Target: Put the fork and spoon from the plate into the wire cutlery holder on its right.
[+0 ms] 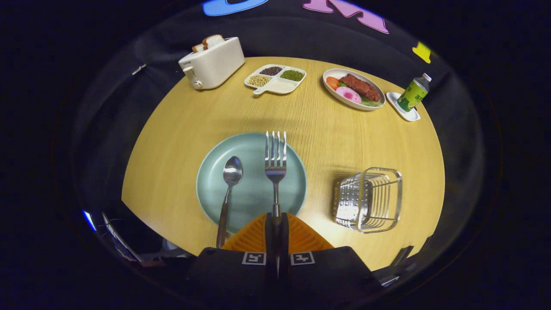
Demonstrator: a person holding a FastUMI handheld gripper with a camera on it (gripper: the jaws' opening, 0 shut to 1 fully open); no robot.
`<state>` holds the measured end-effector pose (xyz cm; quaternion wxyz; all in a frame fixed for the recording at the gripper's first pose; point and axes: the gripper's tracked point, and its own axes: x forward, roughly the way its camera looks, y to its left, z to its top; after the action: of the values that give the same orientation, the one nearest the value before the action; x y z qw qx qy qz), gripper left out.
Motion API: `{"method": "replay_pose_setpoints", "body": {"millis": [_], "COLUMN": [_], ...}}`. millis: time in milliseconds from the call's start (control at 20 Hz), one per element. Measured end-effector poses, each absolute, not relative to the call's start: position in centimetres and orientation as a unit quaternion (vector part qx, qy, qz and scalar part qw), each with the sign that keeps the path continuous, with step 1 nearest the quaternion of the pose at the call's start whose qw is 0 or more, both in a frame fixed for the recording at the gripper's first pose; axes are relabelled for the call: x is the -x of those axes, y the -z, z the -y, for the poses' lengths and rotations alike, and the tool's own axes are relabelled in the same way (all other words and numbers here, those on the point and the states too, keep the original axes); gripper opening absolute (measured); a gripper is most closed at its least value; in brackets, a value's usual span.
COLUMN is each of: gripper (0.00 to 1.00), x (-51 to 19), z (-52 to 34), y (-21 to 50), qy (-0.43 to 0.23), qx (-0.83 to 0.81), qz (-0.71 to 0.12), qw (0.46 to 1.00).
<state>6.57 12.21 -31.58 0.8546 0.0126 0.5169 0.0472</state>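
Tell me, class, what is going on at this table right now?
A hand-held gripper has its fingers closed on the handle of the fork, whose tines lie over the teal plate. The spoon lies untouched on the plate beside the fork. The wire cutlery holder stands empty to the plate's right.

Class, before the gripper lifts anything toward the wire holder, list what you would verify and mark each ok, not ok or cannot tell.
1. Gripper fingers closed on the fork handle: ok.
2. Fork already lifted off the plate: cannot tell.
3. Spoon apart from the fork: ok.
4. Wire cutlery holder upright on the table: ok.
5. Path from plate to holder unobstructed: ok.
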Motion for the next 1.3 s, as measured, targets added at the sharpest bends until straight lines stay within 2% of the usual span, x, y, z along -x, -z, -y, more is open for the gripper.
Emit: {"method": "replay_pose_setpoints", "body": {"millis": [300, 550, 900, 1150, 1300], "gripper": [0.06, 0.06, 0.06, 0.09, 0.12], "x": [-3.7, -0.9, -0.1, -1.8, -2.5], "z": [-3.8, 1.8, 2.7, 2.4, 2.3], "y": [27.1, 29.2, 32.0, 33.4, 33.7], "qy": [-0.081, -0.078, -0.072, -0.068, -0.062], "qx": [-0.005, 0.071, 0.114, 0.114, 0.112], "qz": [-0.587, -0.695, -0.785, -0.802, -0.798], "qw": [0.805, 0.711, 0.605, 0.583, 0.589]}}
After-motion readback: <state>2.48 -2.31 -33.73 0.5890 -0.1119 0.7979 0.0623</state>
